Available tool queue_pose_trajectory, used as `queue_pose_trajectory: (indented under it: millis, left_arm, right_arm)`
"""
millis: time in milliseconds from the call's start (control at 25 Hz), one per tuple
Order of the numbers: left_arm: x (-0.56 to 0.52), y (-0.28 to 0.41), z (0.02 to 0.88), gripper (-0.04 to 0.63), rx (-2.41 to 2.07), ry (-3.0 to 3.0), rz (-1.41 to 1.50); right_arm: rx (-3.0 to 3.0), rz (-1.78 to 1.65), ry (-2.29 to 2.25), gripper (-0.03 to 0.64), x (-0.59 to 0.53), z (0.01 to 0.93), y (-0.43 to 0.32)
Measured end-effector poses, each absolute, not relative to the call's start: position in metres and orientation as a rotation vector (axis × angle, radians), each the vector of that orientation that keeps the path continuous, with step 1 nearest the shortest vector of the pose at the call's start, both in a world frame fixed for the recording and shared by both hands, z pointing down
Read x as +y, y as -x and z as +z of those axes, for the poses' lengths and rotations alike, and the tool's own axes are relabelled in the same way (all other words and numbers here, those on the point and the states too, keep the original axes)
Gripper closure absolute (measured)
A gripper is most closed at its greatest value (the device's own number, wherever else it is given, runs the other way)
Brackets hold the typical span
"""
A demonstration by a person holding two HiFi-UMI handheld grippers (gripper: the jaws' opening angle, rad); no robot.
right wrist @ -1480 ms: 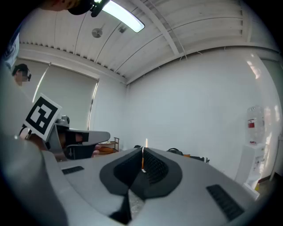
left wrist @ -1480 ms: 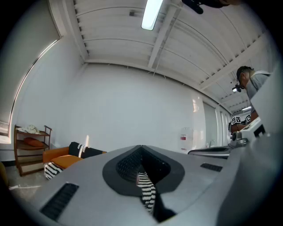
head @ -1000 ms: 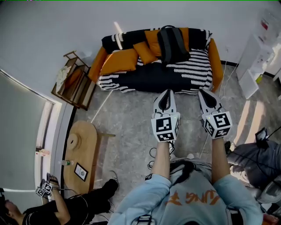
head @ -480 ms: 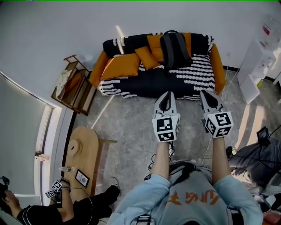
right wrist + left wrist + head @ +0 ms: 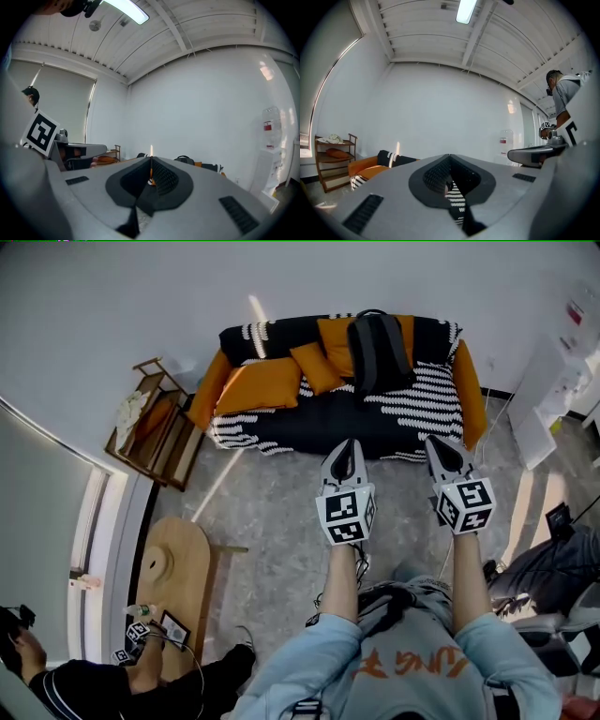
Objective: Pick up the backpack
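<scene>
A dark grey backpack (image 5: 377, 352) stands upright against the backrest of an orange sofa (image 5: 342, 385) draped in a black-and-white striped throw. Both grippers are held out level over the floor, well short of the sofa. My left gripper (image 5: 343, 450) is shut and empty, pointing at the sofa's front. To its right my right gripper (image 5: 439, 446) is also shut with nothing in it. In the right gripper view the top of the backpack (image 5: 183, 160) shows just over the shut jaws. The left gripper view shows only striped throw (image 5: 456, 201) past its jaws.
A wooden shelf rack (image 5: 153, 414) stands left of the sofa. A low oval wooden table (image 5: 175, 582) sits near left, with a seated person (image 5: 112, 690) beside it. White shelving (image 5: 553, 381) is at the right wall, and another person's legs (image 5: 548, 568) at right.
Both grippers have advanced toward the sofa, staying shut. The sofa and backpack sit slightly lower and nearer in the head view. The seated person at lower left has shifted.
</scene>
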State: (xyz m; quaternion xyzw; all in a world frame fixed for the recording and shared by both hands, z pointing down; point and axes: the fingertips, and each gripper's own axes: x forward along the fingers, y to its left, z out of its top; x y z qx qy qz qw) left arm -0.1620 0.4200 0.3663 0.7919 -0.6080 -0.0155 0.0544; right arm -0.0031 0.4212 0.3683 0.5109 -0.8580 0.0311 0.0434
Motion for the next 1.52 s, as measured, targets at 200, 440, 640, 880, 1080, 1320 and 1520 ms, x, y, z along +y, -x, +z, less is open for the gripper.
queue_pose_trajectory:
  millis: [200, 440, 640, 880, 1080, 1320, 1520]
  left_arm:
    - [0.400, 0.167, 0.362, 0.574, -1.861, -2.399, -0.072]
    - [0.359, 0.171, 0.376, 0.574, -1.900, -2.377, -0.032]
    - [0.293, 0.168, 0.376, 0.574, -1.938, -2.319, -0.028]
    - [0.206, 0.128, 0.405, 0.574, -1.885, -2.261, 0.087]
    - [0.129, 0.094, 0.433, 0.574, -1.852, -2.217, 0.164]
    - [0.053, 0.048, 0.447, 0.574, -1.811, -2.222, 0.220]
    - [0.013, 0.021, 0.443, 0.574, -1.800, -2.263, 0.278]
  right_arm:
    - [-2.653, 0.071, -1.549, 0.588, 0.399, 0.360, 0.007]
    - [-2.695, 0.114, -1.501, 0.588, 0.349, 0.378, 0.009]
    - [-2.734, 0.139, -1.442, 0.588, 0.277, 0.379, 0.006]
    - [-2.698, 0.286, -1.430, 0.588, 0.182, 0.402, -0.029]
    - [-2.667, 0.388, -1.429, 0.588, 0.104, 0.432, -0.066]
    - [-2.663, 0.486, -1.490, 0.588, 0.026, 0.447, -0.120]
    - [-2.683, 0.526, -1.494, 0.588, -0.011, 0.452, -0.140]
